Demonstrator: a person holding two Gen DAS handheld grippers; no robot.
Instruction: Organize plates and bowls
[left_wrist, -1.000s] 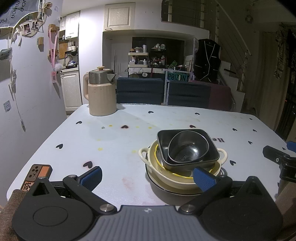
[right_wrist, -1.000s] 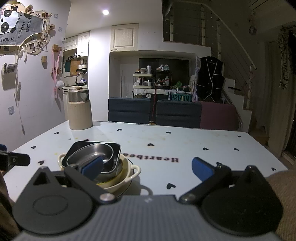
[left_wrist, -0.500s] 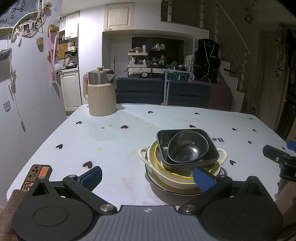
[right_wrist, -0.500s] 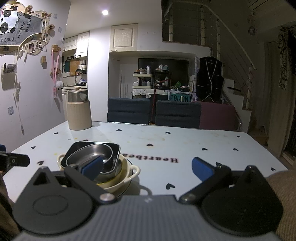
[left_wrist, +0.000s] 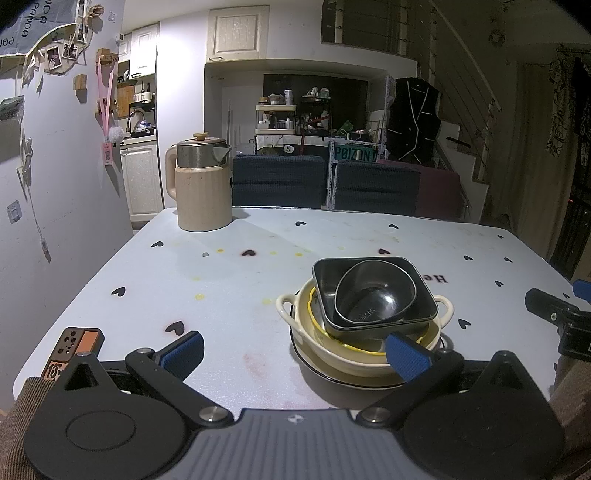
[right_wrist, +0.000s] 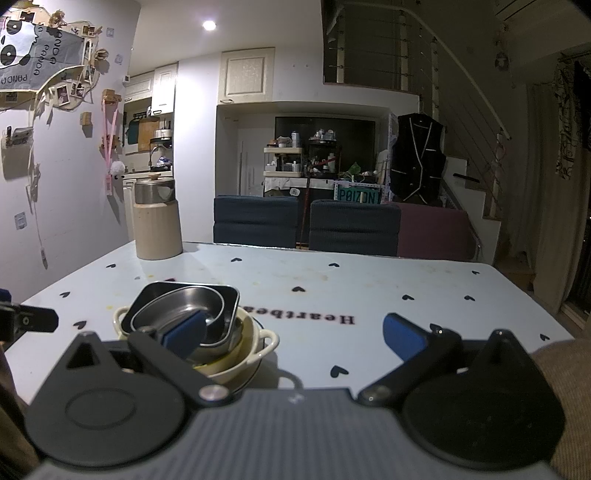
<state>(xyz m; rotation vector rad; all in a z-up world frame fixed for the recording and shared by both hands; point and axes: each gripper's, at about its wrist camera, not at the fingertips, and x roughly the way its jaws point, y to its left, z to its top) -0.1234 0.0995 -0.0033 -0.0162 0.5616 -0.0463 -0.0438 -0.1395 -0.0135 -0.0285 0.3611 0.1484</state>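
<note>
A stack of dishes stands on the table near its front edge: a steel bowl (left_wrist: 375, 293) inside a dark square bowl (left_wrist: 421, 291), inside a cream two-handled bowl (left_wrist: 369, 363), on a dark-rimmed plate (left_wrist: 325, 373). The stack also shows in the right wrist view (right_wrist: 207, 314). My left gripper (left_wrist: 293, 352) is open and empty, its right finger just in front of the stack. My right gripper (right_wrist: 295, 330) is open and empty, to the right of the stack, its left finger in front of the bowls.
A cream kettle (left_wrist: 199, 184) stands at the table's far left. A small orange and black box (left_wrist: 72, 349) lies at the front left corner. Dark chairs (left_wrist: 279, 181) stand behind the white heart-patterned table (left_wrist: 184, 280).
</note>
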